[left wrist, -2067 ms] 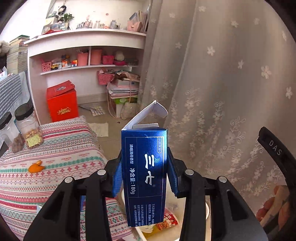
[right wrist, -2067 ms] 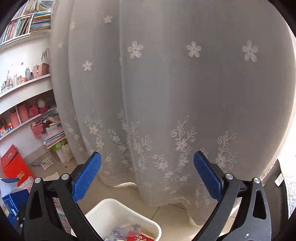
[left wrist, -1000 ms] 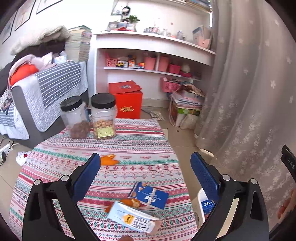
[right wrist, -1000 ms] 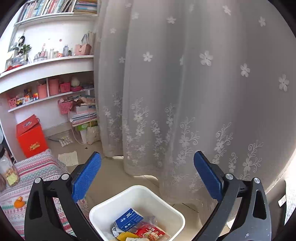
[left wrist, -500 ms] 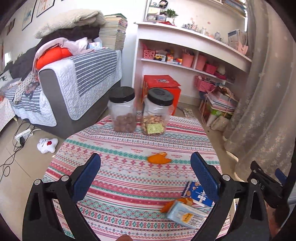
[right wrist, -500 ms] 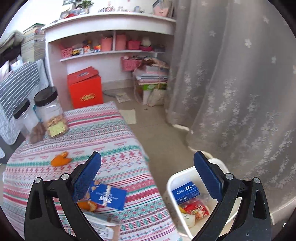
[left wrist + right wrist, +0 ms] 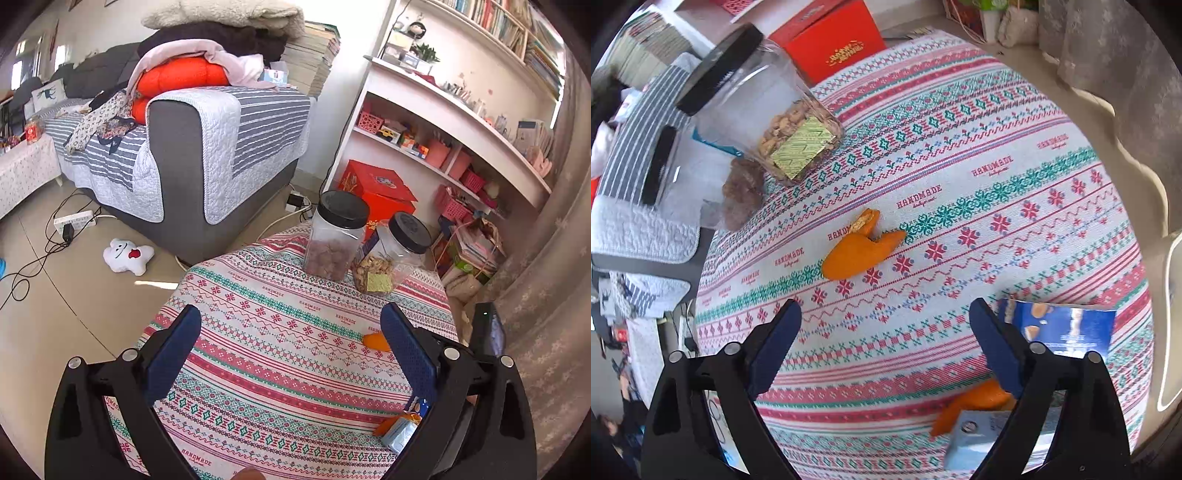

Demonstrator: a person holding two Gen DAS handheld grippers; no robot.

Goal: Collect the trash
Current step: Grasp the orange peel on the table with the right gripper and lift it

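Here both the left claw [image 7: 290, 349] and right claw [image 7: 884, 332] gape wide, empty, above the table [image 7: 997, 155].

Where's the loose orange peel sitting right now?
In the right wrist view, the orange peel lies on the patterned tablecloth, mid-table, ahead of the open right gripper and below the nut jar.

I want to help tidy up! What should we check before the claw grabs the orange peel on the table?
1. Right gripper open and empty: ok.
2. Orange peel lies alone on the tablecloth, nothing touching it: ok.
3. Peel lined up with the gripper, just ahead of the fingers: ok.
4. Nut jar stands apart from the peel: ok.
5. Left gripper open, empty, away from the peel: ok.
6. Trash bin within reach: cannot tell, not clearly in view.
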